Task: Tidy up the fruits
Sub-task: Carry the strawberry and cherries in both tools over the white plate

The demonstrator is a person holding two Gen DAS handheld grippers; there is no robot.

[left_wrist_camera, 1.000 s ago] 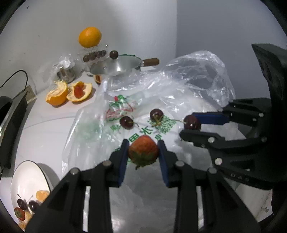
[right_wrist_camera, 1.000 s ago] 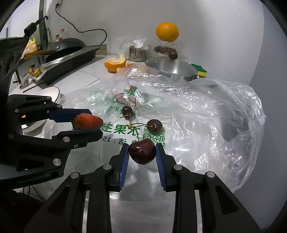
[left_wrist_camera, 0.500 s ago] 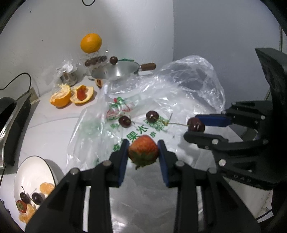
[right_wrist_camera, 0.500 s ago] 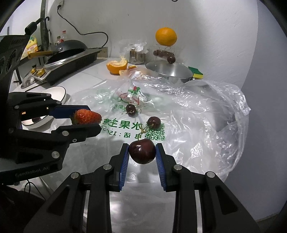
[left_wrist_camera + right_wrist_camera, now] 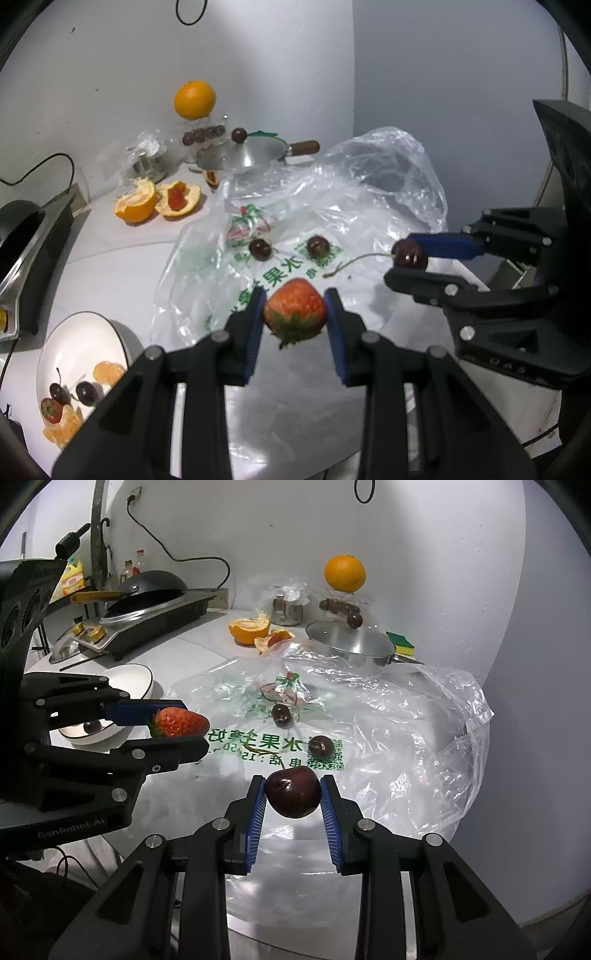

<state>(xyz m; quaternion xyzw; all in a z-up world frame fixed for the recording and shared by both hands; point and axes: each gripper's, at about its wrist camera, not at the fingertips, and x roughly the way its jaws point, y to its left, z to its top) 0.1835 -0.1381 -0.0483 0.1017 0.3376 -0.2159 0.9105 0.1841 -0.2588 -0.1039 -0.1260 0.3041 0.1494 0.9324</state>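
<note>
My left gripper (image 5: 294, 314) is shut on a red strawberry (image 5: 294, 310), held above the clear plastic bag (image 5: 332, 221). To its right, my right gripper (image 5: 293, 792) is shut on a dark cherry (image 5: 293, 792) with its stem trailing. From the right wrist view the strawberry (image 5: 180, 722) shows at the left, from the left wrist view the held cherry (image 5: 410, 254) at the right. Two loose cherries (image 5: 259, 249) (image 5: 318, 246) lie on the bag. A white plate (image 5: 74, 343) at the lower left holds cherries, orange segments and a strawberry.
Peeled orange halves (image 5: 136, 201) lie behind the bag, beside a steel pot with lid (image 5: 255, 155). A whole orange (image 5: 194, 99) sits on a stand by the wall. A black cooker with pan (image 5: 147, 605) stands at the left; a sponge (image 5: 400, 642) at the back.
Both grippers have pulled back and risen a little from the bag with their fruit. More of the plate at the lower left has come into view.
</note>
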